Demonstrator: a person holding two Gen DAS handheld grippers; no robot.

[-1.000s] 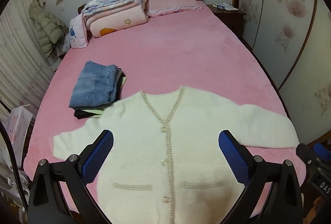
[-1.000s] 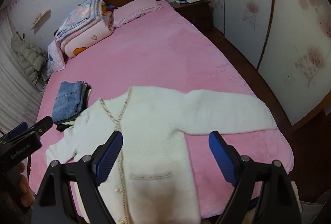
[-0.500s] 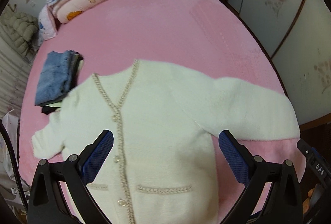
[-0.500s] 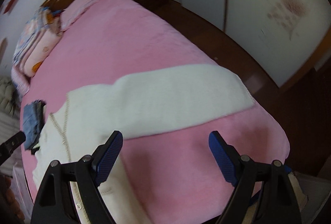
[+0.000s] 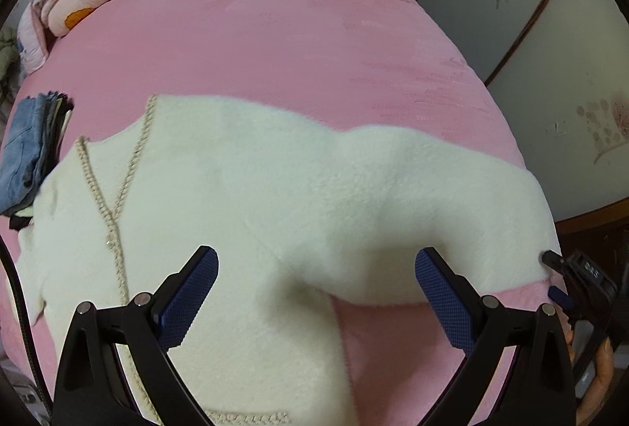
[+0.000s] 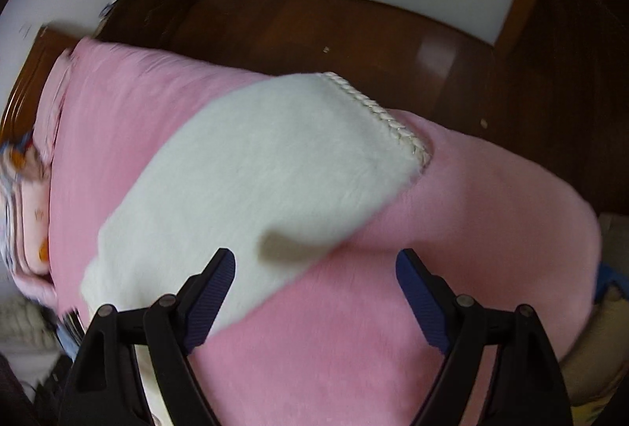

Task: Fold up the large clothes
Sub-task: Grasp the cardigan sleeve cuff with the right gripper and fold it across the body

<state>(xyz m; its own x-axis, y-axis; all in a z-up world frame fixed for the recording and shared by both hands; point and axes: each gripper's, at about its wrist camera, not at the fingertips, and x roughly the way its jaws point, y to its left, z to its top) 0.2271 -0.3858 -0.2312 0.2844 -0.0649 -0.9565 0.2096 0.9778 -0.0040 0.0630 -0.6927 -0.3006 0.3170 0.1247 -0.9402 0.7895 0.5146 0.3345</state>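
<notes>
I have the white cardigan lying flat, front up, on the pink bed, its sleeve stretched toward 1 o'clock in the right view, cuff at the mattress edge. Both the left gripper and right gripper hover wide open, holding nothing. My worry is the fluffy knit — pinch too shallow and it slips free, or catch the blanket too — and the folded jeans at 9 o'clock could get dragged.
</notes>
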